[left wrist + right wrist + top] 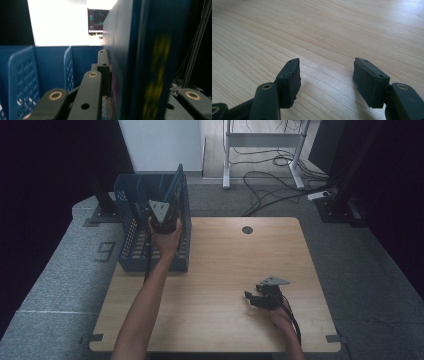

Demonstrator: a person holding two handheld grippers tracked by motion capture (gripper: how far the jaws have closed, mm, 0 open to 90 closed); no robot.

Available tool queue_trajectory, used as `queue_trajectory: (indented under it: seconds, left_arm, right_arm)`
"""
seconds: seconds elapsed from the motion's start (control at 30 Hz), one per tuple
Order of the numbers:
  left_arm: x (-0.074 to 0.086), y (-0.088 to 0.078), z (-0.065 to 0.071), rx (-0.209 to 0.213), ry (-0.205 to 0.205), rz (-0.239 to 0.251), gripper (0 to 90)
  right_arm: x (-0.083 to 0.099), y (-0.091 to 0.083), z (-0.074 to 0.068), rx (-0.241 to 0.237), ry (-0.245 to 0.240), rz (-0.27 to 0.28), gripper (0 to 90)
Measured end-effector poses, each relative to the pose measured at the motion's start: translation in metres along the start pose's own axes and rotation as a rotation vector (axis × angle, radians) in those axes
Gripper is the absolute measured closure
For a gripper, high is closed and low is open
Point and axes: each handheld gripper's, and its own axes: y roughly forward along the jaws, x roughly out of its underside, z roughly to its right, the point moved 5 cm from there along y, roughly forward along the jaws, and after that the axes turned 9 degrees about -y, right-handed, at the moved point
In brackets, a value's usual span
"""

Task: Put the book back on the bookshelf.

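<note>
The left gripper view is showing me my left tongs point(110, 75) clamping a thin dark blue book point(140, 62), with the jaws nearly together on its two flat faces. The book is standing on edge and running away from the camera toward twelve o'clock, with blurred yellow lettering on the near edge. Perforated blue dividers point(22, 82) are standing at nine o'clock of the jaws, just beside them.

In the high view I am holding the left tongs point(165, 215) over a blue basket point(131, 227), which is sitting at the table's ten o'clock corner and reaching past its far edge. The book point(175, 185) is rising tilted out of the basket's right-hand side, its top leaning toward one o'clock, its lower part sitting inside the basket walls behind my hand.

The right tongs point(325, 75) are standing wide apart in the right gripper view, with bare wood showing between the two black pads point(289, 80) and nothing in their grip. In the high view the right tongs point(257, 299) are resting low over the wooden table point(225, 270) at about five o'clock, well apart from the basket, pointing toward nine o'clock.

A round cable hole point(247, 230) is sitting near the table's far edge at twelve o'clock. Beyond it, loose cables point(270, 180) are lying on the grey floor around a white desk frame point(262, 142).
</note>
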Motion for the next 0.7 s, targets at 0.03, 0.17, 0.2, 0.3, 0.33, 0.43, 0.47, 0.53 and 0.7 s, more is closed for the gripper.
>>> queue_trajectory:
  seconds: [0.03,0.17,0.2,0.3,0.33,0.43,0.47,0.53,0.7]
  left_arm:
    - [0.005,0.001,0.0,-0.002,0.006,-0.007,80.5]
    - [0.008,-0.004,0.002,0.015,0.003,0.004,79.7]
    - [0.006,-0.006,0.003,0.016,0.007,0.005,79.3]
    - [0.004,-0.008,0.002,0.026,-0.007,-0.004,78.8]
    - [0.004,-0.008,0.001,0.027,-0.007,-0.006,78.8]
    - [0.004,-0.01,0.001,0.037,-0.009,-0.016,78.3]
    - [0.005,-0.011,0.002,0.039,-0.009,-0.018,78.0]
    - [0.006,-0.012,0.003,0.045,-0.004,-0.023,77.2]
    - [0.005,-0.013,0.002,0.048,0.002,-0.037,76.8]
  right_arm:
    - [0.0,0.0,0.0,0.0,0.001,-0.001,37.7]
    - [0.0,0.0,-0.001,0.003,-0.003,-0.002,37.8]
    - [0.0,0.0,-0.001,0.004,-0.004,-0.003,37.9]
    - [0.0,0.0,-0.002,0.013,-0.015,-0.004,38.0]
    - [0.0,0.0,-0.002,0.015,-0.015,-0.005,38.0]
    - [0.0,0.0,-0.002,0.016,-0.017,-0.006,38.0]
    - [0.0,0.0,-0.002,0.016,-0.015,-0.005,38.0]
    - [0.0,0.0,-0.002,0.015,-0.015,-0.005,38.0]
    - [0.0,0.0,-0.003,0.015,-0.018,-0.007,37.9]
